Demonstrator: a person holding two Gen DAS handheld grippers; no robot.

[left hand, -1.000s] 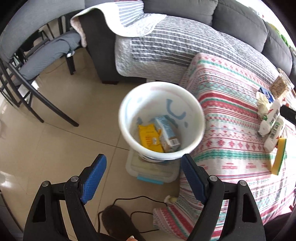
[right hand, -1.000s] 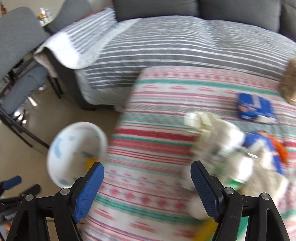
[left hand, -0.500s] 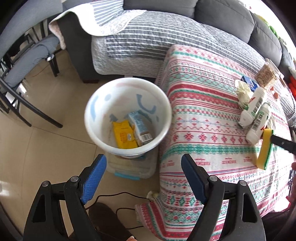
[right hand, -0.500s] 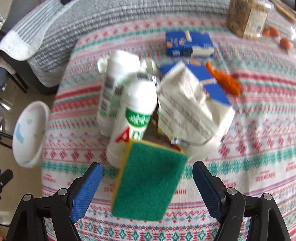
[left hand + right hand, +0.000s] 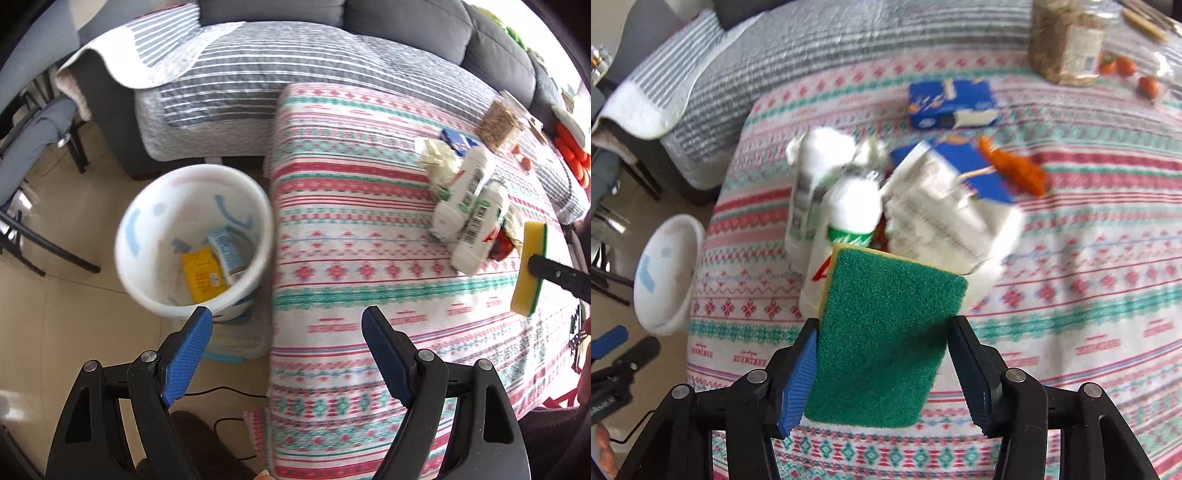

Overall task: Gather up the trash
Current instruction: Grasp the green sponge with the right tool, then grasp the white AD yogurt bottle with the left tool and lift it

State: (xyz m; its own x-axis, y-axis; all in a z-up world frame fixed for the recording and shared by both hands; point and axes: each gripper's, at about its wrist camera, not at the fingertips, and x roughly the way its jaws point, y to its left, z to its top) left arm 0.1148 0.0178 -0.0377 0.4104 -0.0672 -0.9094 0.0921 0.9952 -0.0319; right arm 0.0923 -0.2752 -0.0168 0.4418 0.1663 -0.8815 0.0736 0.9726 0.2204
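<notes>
Left wrist view: left gripper (image 5: 282, 325) is hovering, jaws apart and empty, between white bin (image 5: 147, 295) on the floor and patterned table (image 5: 351, 258).

Right wrist view: right gripper (image 5: 882, 354) is clamping green-and-yellow sponge (image 5: 886, 332) above the table, just before white bottles (image 5: 846, 218).

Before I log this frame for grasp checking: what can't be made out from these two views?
- Right wrist view: sponge hides the table area and bottle bases behind it; whether both pads press it is unclear.
- Left wrist view: right gripper is cut off by the image edge; only one dark finger shows.
- Both views: motion blur makes the white bottles' labels unreadable.
- Left wrist view: bin wall hides part of its contents.
</notes>
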